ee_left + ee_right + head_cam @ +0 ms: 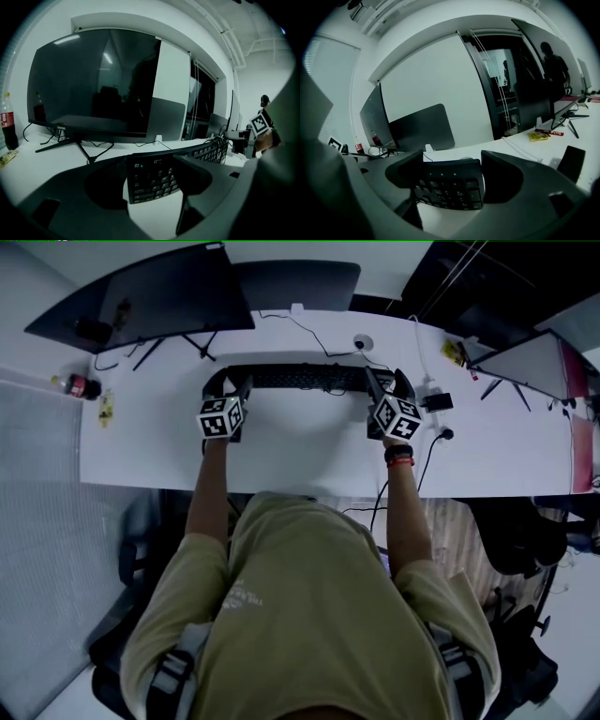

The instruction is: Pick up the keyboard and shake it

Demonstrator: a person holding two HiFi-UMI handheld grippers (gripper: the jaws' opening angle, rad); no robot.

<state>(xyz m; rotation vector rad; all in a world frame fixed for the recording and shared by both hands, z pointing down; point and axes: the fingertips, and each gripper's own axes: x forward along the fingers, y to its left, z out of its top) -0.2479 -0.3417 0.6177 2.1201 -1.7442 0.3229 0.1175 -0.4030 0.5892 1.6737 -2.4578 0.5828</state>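
Head view has the left claw [228,388] clamped across the left end of the keyboard [300,378], one jaw on the near edge and one on the far edge. The left gripper view bears this out: the key block sits between the jaws with both pressing on its sides. Beyond this claw stands a dark monitor [93,84], and well off to its left a bottle [8,124]. From the left claw the keyboard runs straight across to the right claw [388,385], which grips the other end the same way; the right gripper view shows the number-pad end filling the gap between its jaws, touching both. Under both claws lies the white desk [300,456], and pale surface shows beneath the held ends, so the keyboard looks to be just off it, though I cannot be sure that the middle is clear. A thin cable trails from the keyboard's far side, behind the claws. The pick-up step seems to be in hand, with the shaking yet to come. Next calls for raising both ends evenly, keeping both grips firm, then a short shake without straining the cable.
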